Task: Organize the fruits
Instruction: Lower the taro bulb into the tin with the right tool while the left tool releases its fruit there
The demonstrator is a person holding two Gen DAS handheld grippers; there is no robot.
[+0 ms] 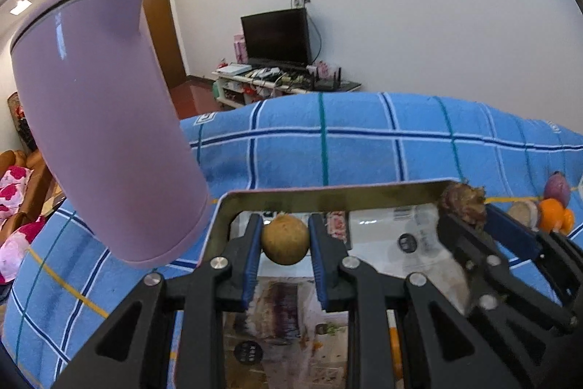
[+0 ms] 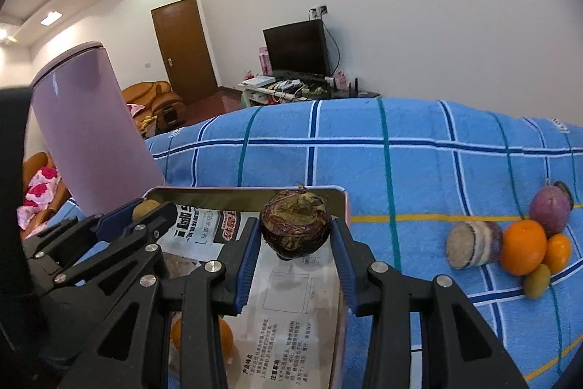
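Over the open tin box (image 2: 340, 203), left gripper (image 1: 286, 243) pinches a small tan fruit (image 1: 285, 238); right gripper (image 2: 296, 236) clamps a dark brown fruit (image 2: 296, 228). Beyond, near the blue checked cloth's (image 2: 364, 163) right edge, a fruit pile (image 2: 524, 243) (whole only in right view); purple kettle (image 1: 102, 119) far left.

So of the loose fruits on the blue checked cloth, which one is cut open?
The purple-skinned fruit left of the large orange: it shows a flat pale cut face; the others look whole.

lilac jug (image 1: 105, 133), blue checked cloth (image 2: 419, 155)
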